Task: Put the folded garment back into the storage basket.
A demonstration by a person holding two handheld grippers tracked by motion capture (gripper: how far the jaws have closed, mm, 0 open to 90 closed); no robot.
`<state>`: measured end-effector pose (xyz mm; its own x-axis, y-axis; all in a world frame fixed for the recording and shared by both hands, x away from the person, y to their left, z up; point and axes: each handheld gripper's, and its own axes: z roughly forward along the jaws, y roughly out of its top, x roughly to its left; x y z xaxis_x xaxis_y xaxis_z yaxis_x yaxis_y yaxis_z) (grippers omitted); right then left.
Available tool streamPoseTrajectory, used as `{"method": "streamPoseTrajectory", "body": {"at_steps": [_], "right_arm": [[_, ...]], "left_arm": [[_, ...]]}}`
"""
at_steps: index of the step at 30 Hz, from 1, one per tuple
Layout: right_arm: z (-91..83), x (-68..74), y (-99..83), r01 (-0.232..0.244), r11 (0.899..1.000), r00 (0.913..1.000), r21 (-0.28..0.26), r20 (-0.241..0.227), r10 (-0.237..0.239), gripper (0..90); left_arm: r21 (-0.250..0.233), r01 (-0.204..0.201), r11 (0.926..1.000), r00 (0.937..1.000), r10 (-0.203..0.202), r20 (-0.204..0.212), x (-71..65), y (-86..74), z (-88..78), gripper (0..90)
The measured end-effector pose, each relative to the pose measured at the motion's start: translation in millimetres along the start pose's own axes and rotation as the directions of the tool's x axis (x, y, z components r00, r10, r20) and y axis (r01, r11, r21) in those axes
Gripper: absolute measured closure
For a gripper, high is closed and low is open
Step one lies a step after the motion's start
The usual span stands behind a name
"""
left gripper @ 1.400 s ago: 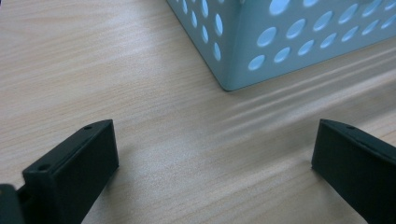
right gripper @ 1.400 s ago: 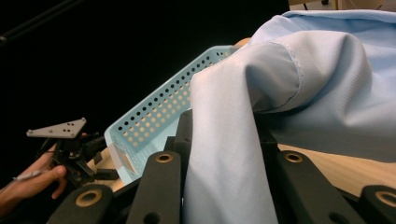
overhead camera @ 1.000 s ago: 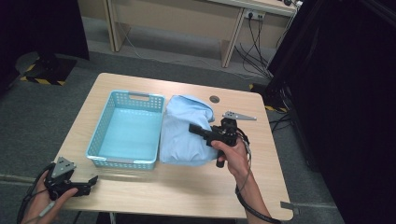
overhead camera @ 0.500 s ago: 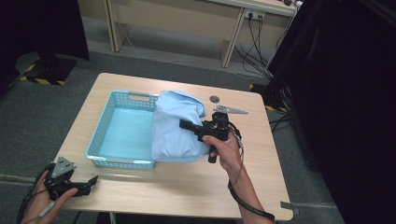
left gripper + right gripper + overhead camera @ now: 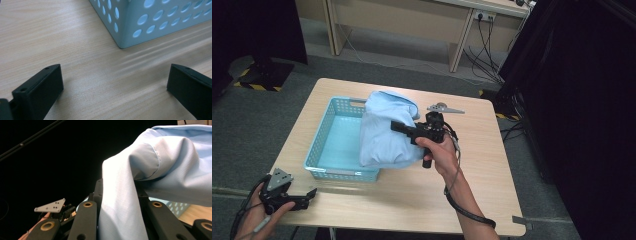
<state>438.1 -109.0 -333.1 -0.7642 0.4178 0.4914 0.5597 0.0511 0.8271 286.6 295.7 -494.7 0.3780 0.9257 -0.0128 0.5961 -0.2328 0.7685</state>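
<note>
**Right tool lifts cloth over basket**

Over the right half of the basket [image 5: 334, 145], the right tool [image 5: 399, 127] holds a pale blue cloth [image 5: 384, 132] clamped between its closed jaws. From the high view, the cloth hangs in a bunched fold from the grip, its left part draped over the basket's right rim and its lower edge reaching down to the surface [image 5: 412, 195] just beside the basket. A person's right hand [image 5: 439, 152] grips the tool's handle from below, the forearm coming in from the bottom edge. In the right gripper view, the cloth [image 5: 150, 175] rises out from between the black jaws and folds over to the right, with a seam showing near the top of the fold.

At the near left corner of the surface, the left tool [image 5: 307, 196] rests low with its jaws wide apart and nothing between them. The left gripper view shows the bare wooden surface [image 5: 75, 50] between those jaws, and a corner of the perforated basket [image 5: 140, 22] a little ahead, apart from them.
</note>
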Motion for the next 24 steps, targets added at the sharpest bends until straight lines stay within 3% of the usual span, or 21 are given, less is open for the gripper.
{"method": "streamPoseTrajectory", "body": {"at_steps": [14,24], "right_arm": [[43.4,-4.5,0.9,-0.042,0.999,0.9991,0.03,-0.001,0.042,71.9],[65.8,-0.1,4.3,-0.059,0.998,0.9982,0.038,-0.012,0.059,71.9]], "left_arm": [[0.0,-0.001,1.0,1.0,0.001,0.0,0.0,-0.1,0.0,0.0],[-0.001,-0.001,1.0,1.0,0.001,0.002,0.1,-0.2,-0.1,0.0]]}}
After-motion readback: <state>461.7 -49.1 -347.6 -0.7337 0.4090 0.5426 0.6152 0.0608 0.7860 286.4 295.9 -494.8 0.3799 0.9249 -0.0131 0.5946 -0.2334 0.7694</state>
